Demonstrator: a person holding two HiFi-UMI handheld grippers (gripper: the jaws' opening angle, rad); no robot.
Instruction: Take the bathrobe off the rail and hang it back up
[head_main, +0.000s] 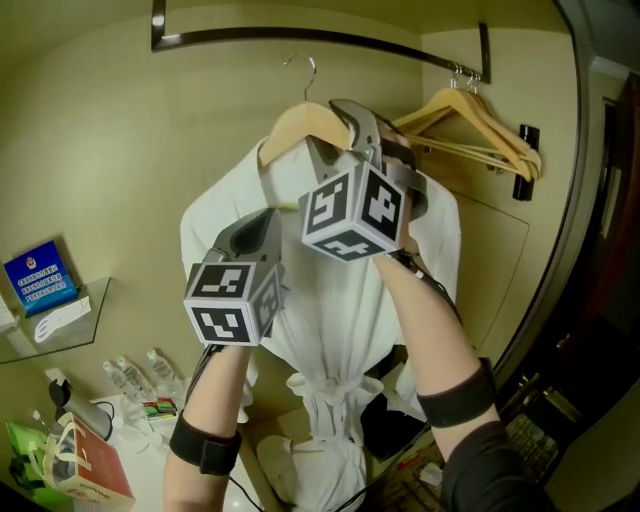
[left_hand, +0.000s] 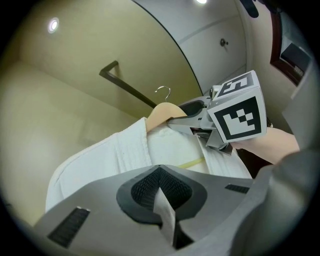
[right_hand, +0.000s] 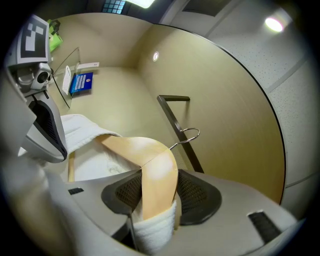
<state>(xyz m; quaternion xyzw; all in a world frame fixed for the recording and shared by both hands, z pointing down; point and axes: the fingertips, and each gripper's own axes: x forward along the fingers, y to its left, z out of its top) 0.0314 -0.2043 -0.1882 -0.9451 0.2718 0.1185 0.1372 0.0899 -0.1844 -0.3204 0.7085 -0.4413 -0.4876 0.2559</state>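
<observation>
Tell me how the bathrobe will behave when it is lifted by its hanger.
Probably floppy: the bathrobe droops in soft folds below its tied belt, so it should sway. Likely fairly heavy: the towelling looks thick. The wooden hanger in the right gripper looks stiff, so the shoulders should stay spread.

Counts, head view unless noted.

- Robe: 1.
- Rail: 1.
- Robe hanger: 1.
- Bare hangers on rail: prob. 2. They overlap, so can't split them for sure.
- Grippers: 2, L gripper and R gripper.
- Marker cubes: 2, one per gripper.
- Forearms: 2.
- Black arm bands: 2, one per arm.
- Water bottles, lower left: 3.
- Blue sign: 1.
- Glass shelf: 1.
- Red box: 1.
</observation>
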